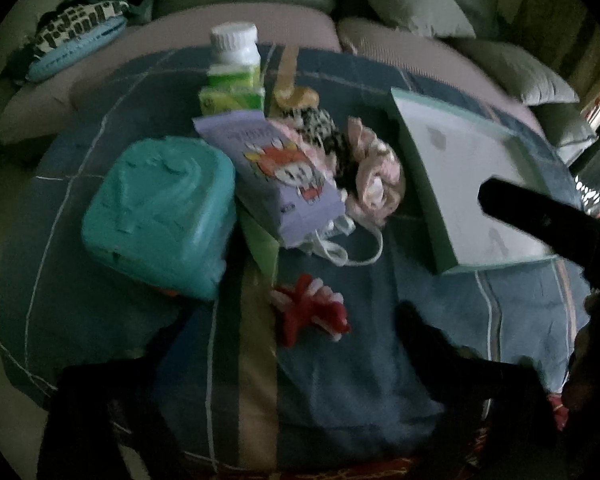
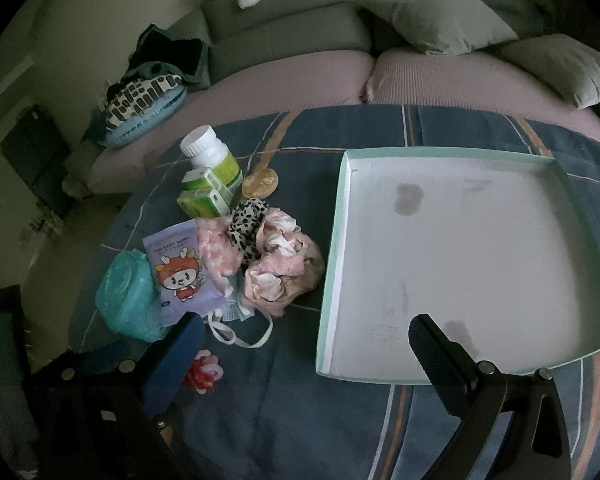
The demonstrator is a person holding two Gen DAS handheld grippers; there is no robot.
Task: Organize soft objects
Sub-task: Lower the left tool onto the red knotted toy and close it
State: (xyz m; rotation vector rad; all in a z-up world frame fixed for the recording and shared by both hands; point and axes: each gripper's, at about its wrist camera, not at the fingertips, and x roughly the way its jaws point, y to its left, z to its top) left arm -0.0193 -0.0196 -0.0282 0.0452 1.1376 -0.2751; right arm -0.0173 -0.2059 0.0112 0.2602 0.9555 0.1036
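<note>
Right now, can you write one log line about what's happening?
step: start | left gripper: open, holding nothing | right gripper: open, holding nothing | tray: nothing in it | pink scrunchie: left of tray

Three scrunchies (image 2: 284, 264) (one leopard), one tray (image 2: 460, 264), one bottle (image 2: 210, 156) — two small green boxes (image 2: 204, 200).

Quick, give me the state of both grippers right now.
Left gripper: open, holding nothing, above the red and white toy.
Right gripper: open, empty, fingers spread near the tray.
</note>
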